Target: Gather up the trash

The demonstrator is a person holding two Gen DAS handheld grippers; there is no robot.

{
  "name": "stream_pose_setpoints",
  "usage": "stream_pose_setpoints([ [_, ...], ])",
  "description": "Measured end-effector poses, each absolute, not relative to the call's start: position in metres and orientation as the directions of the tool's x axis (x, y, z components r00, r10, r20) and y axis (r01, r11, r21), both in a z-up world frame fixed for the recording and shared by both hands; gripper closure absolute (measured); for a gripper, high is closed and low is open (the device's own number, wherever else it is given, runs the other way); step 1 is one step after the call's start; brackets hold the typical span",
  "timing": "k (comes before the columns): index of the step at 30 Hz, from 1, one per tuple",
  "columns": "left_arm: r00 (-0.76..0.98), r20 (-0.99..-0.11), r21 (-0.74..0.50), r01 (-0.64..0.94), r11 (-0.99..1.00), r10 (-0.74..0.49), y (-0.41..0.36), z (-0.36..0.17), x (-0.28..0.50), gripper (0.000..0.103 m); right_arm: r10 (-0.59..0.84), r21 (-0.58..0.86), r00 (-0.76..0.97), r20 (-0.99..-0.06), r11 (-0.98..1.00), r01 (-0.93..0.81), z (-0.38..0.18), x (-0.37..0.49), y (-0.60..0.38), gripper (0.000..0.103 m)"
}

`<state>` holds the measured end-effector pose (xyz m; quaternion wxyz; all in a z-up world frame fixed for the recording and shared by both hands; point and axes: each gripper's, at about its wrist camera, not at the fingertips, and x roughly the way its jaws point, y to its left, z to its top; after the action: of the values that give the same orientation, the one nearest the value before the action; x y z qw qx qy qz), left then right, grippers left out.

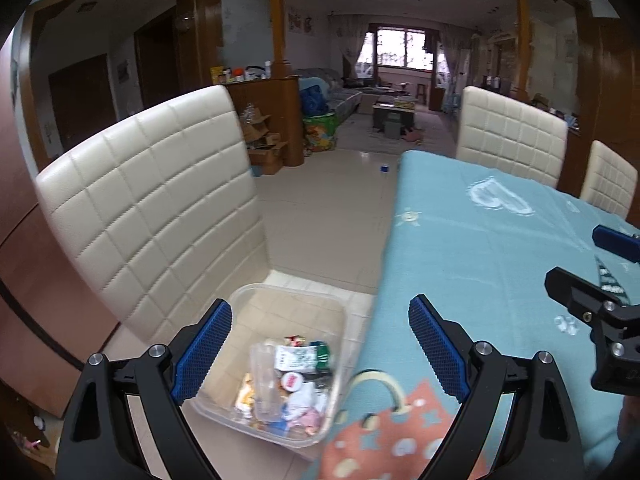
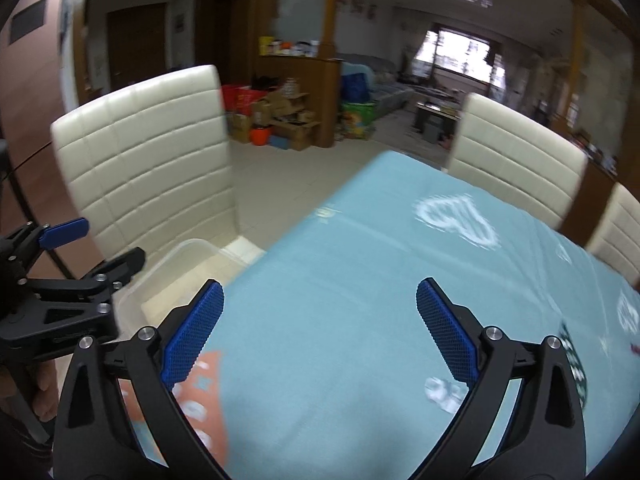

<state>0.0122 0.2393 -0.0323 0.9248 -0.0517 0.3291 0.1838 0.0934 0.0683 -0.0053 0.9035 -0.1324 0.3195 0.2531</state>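
Note:
A clear plastic bin point(image 1: 340, 320) stands on the cream chair seat beside the table. It holds a pile of trash point(image 1: 288, 376): wrappers, a clear cup, a round lid. My left gripper point(image 1: 320, 304) hovers above the bin and the table's edge, open, with nothing between its blue pads. My right gripper point(image 2: 322, 284) is open over the blue tablecloth point(image 2: 360, 280), also with nothing in it. In the left wrist view the right gripper point(image 1: 588, 260) shows at the right edge. The right wrist view catches the left gripper point(image 2: 100, 246) at the left, above the bin point(image 2: 180, 272).
A cream padded chair point(image 1: 152, 208) carries the bin and its backrest rises behind it. Two more chairs point(image 1: 512, 132) stand at the table's far side. The cloth has an orange printed patch point(image 1: 400, 432) near me. Tiled floor lies beyond, with boxes by a wooden partition point(image 1: 272, 120).

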Motion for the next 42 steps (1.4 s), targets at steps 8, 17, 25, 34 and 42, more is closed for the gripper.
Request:
stream_pose_setpoints([
  [8,0.792,-0.568,0.029,-0.250,0.968,0.222,0.165,-0.012,0.021,0.015,0.188,-0.086,0.761,-0.621,0.949,-0.305,0.007,0.095,-0.025,0.004],
  [17,0.841,-0.526,0.019,-0.141,0.990,0.130,0.096,0.019,0.023,0.015,0.120,-0.041,0.827,-0.550,0.984,-0.171,0.040,0.069,-0.094,0.003],
  [25,0.874,-0.473,0.064,-0.095,0.993,0.114,0.059,0.038,0.017,0.015,0.118,-0.046,0.854,-0.507,0.985,-0.164,0.055,0.046,-0.115,0.003],
  [34,0.885,-0.454,0.093,-0.071,0.993,0.106,0.043,0.046,0.012,0.015,0.119,-0.015,0.864,-0.489,0.989,-0.144,0.061,0.037,-0.134,0.003],
  [42,0.886,-0.453,0.093,-0.065,0.994,0.100,0.042,0.046,0.009,0.015,0.124,-0.006,0.865,-0.487,0.989,-0.145,0.061,0.036,-0.136,0.003],
])
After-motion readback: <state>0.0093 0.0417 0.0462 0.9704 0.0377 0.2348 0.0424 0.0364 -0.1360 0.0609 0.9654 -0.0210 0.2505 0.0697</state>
